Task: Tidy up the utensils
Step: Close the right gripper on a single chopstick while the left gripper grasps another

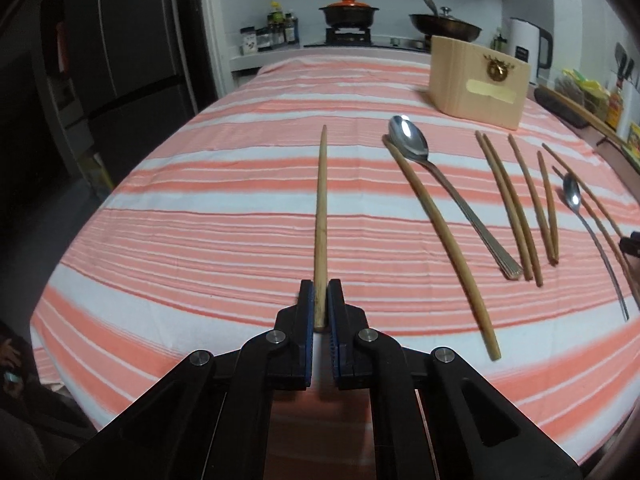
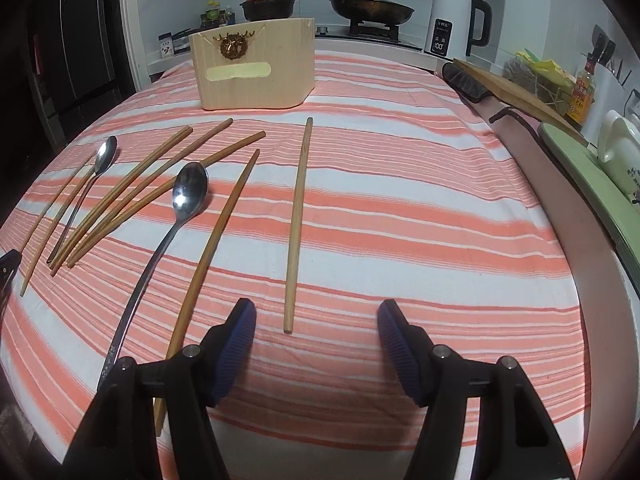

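Left gripper (image 1: 320, 300) clamped on chopstick (image 1: 321, 216) butt, left of wooden box (image 1: 476, 84), for lifting. Right gripper (image 2: 316, 320) half-open, empty, straddling chopstick end (image 2: 289, 320).

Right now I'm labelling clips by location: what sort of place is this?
Most likely a home kitchen: a gas stove with a lidded pan, an electric kettle, and condiment bottles.

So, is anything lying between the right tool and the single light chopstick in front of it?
No. The right tool is open, and only bare striped cloth lies between it and the light chopstick.
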The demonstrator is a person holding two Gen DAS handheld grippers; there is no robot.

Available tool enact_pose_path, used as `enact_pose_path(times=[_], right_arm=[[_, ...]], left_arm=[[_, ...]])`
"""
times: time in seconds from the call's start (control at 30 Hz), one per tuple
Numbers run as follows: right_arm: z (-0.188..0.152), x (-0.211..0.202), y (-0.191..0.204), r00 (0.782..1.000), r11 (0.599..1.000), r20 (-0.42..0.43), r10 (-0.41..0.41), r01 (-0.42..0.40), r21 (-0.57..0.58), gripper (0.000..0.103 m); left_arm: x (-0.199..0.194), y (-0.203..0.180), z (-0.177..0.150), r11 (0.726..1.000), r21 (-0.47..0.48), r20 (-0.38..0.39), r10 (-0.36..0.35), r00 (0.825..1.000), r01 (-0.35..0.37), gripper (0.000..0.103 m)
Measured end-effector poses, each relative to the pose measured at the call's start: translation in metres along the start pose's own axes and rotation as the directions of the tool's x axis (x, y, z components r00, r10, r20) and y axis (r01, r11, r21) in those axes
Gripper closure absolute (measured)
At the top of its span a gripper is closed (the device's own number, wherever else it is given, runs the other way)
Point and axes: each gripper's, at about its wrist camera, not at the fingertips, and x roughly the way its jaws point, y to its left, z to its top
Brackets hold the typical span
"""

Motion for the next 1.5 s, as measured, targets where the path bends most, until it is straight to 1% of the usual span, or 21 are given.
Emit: enact_pose_path(times=[0.03, 0.13, 0.17, 0.2, 0.27, 0.33, 0.43, 0.53, 0.57, 0.6, 0.63, 0.67, 0.7, 0.73, 0.77, 0.83, 0.9, 0.97, 1.1, 1.23, 1.5], right_arm=[[0.001, 0.002, 0.001, 1.000, 1.000, 0.001, 0.003, -0.003, -0.006, 0.043], [0.001, 0.002, 0.004, 1.000, 1.000, 0.010, 0.002, -0.001, -0.009, 0.044], [-0.001, 0.001, 0.003, 1.000, 1.000, 0.014, 0.004, -0.004, -0.004, 0.044], [-0.003, -0.001, 0.003, 1.000, 1.000, 0.017, 0.004, -0.004, 0.001, 0.044], [-0.006, -0.003, 0.002, 1.000, 1.000, 0.020, 0.001, -0.001, 0.000, 0.044], [-0.009, -0.005, 0.003, 1.000, 1.000, 0.024, 0.003, -0.003, -0.005, 0.044], [-0.009, -0.005, 0.003, 1.000, 1.000, 0.026, 0.012, -0.012, -0.007, 0.044], [-0.008, -0.004, 0.007, 0.999, 0.999, 0.029, 0.024, -0.023, -0.030, 0.044], [-0.008, -0.004, 0.009, 0.999, 0.999, 0.032, 0.029, -0.028, -0.036, 0.047], [-0.008, -0.005, 0.010, 0.999, 0.999, 0.037, 0.038, -0.036, -0.038, 0.056], [-0.008, -0.005, 0.011, 0.999, 0.999, 0.041, 0.034, -0.033, -0.036, 0.063], [-0.009, -0.005, 0.012, 0.999, 0.999, 0.045, 0.025, -0.023, -0.033, 0.067], [-0.009, -0.006, 0.011, 0.999, 1.000, 0.048, 0.014, -0.013, -0.021, 0.078], [-0.010, -0.006, 0.008, 0.999, 1.000, 0.052, 0.012, -0.013, 0.003, 0.091], [-0.011, -0.007, 0.005, 0.998, 0.999, 0.055, 0.014, -0.016, 0.028, 0.097], [-0.011, -0.009, -0.002, 0.997, 0.996, 0.062, 0.039, -0.044, 0.084, 0.098], [-0.008, -0.018, -0.004, 0.995, 0.992, 0.087, 0.054, -0.063, 0.105, 0.098], [-0.001, -0.034, -0.001, 0.991, 0.996, 0.125, 0.039, -0.049, 0.077, 0.098], [0.018, -0.068, 0.004, 0.981, 0.998, 0.192, 0.040, -0.050, 0.047, 0.098], [0.035, -0.098, 0.011, 0.966, 0.999, 0.256, 0.036, -0.041, 0.016, 0.098], [0.065, -0.132, 0.021, 0.939, 0.999, 0.342, 0.043, -0.031, -0.040, 0.098]], left_arm=[[0.001, -0.001, 0.000, 1.000, 0.001, -0.002, 0.005, 1.000, -0.005, 0.097], [0.000, -0.005, -0.002, 0.999, 0.028, -0.005, 0.015, 1.000, -0.015, 0.094], [-0.002, -0.003, -0.004, 1.000, 0.026, -0.009, 0.010, 1.000, -0.009, 0.084], [-0.004, 0.000, -0.005, 1.000, 0.014, -0.015, -0.004, 1.000, 0.004, 0.067], [-0.008, 0.010, -0.008, 0.998, -0.032, -0.031, -0.050, 0.998, 0.049, 0.050], [-0.010, 0.014, -0.011, 0.997, -0.045, -0.038, -0.070, 0.997, 0.069, 0.050], [-0.010, 0.005, -0.013, 0.999, 0.011, -0.025, -0.037, 0.999, 0.037, 0.049], [-0.008, 0.001, -0.010, 0.999, 0.009, -0.026, -0.043, 0.999, 0.044, 0.053], [-0.008, 0.000, -0.010, 0.998, 0.007, -0.028, -0.055, 0.998, 0.056, 0.061], [-0.009, -0.002, -0.010, 0.998, 0.017, -0.026, -0.058, 0.998, 0.058, 0.071], [-0.010, -0.006, -0.010, 0.998, 0.034, -0.021, -0.056, 0.998, 0.057, 0.077], [-0.011, -0.010, -0.011, 0.997, 0.055, -0.015, -0.059, 0.998, 0.060, 0.093], [-0.011, -0.015, -0.012, 0.995, 0.078, -0.007, -0.056, 0.998, 0.056, 0.097], [-0.011, -0.019, -0.012, 0.994, 0.098, 0.004, -0.038, 0.999, 0.038, 0.097], [-0.012, -0.021, -0.012, 0.993, 0.109, 0.008, -0.037, 0.999, 0.035, 0.098], [-0.014, -0.019, -0.008, 0.992, 0.103, -0.003, -0.067, 0.998, 0.067, 0.098], [-0.024, -0.015, 0.000, 0.993, 0.102, 0.019, -0.068, 0.998, 0.065, 0.098], [-0.034, -0.010, 0.009, 0.993, 0.093, 0.038, -0.078, 0.996, 0.075, 0.098], [-0.049, 0.009, 0.032, 0.990, 0.014, 0.050, -0.139, 0.989, 0.139, 0.098], [-0.065, 0.026, 0.051, 0.982, -0.041, 0.080, -0.180, 0.980, 0.184, 0.098], [-0.090, 0.044, 0.091, 0.973, -0.052, 0.171, -0.213, 0.962, 0.225, 0.099]])
